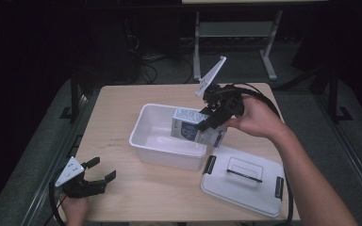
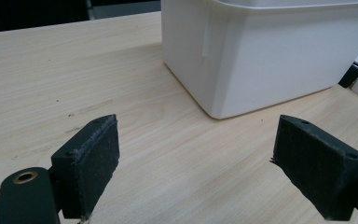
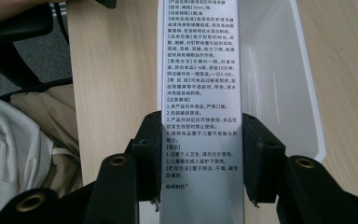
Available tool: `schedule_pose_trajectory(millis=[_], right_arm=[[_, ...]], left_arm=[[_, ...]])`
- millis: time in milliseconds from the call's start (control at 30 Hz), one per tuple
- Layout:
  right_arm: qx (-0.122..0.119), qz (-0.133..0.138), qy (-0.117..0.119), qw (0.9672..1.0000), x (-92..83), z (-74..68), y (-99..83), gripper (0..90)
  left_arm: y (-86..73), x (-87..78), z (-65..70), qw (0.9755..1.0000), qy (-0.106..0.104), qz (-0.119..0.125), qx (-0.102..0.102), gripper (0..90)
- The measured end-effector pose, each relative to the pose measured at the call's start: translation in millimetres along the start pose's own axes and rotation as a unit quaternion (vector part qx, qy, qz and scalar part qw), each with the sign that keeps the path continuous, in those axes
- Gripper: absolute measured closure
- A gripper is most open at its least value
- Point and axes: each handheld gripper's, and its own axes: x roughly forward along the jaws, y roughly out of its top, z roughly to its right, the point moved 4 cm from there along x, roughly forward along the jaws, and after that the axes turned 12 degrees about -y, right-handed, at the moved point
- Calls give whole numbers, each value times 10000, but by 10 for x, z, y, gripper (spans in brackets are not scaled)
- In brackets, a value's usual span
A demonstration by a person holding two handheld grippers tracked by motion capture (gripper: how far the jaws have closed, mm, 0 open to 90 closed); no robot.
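Gripping a small carton (image 1: pixel 195 126) by its two narrow sides, the right gripper (image 1: pixel 212 118) holds it tilted over the near right corner of the white plastic bin (image 1: pixel 143 134), the carton's lower end overhanging the bin's rim. The carton is a slim box, white and silvery grey, with a dark blue figure printed on its broad face; in the right gripper view its narrow panel (image 3: pixel 199 93) carries dense lines of small black print that I cannot read for sense. Both black fingers (image 3: pixel 147 149) press flat against it, clenched on the cardboard.

The left gripper (image 1: pixel 96 170) rests low at the near left corner of the bench (image 1: pixel 122 197), its fingers (image 2: pixel 95 154) spread wide with nothing between them, pointing toward the bin's outer wall.

The bench is pale wood with a fine grain, a few faint scuffs near its left side. The bin stands about mid-bench; its lid (image 1: pixel 242 179), white with black clips and a black handle, lies flat just to the right and nearer the person, apart from the bin. Around the bench lies grey carpet, with dark surroundings, loose cables and the pale legs of another table (image 1: pixel 235 33) beyond.
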Motion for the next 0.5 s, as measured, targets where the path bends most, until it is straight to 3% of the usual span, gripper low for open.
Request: schedule_pose_trajectory(millis=[500], right_arm=[[-2, 3, 144, 9999, 184, -28, 127, 552]], left_arm=[[-1, -2, -4, 10000, -4, 3, -2, 137]])
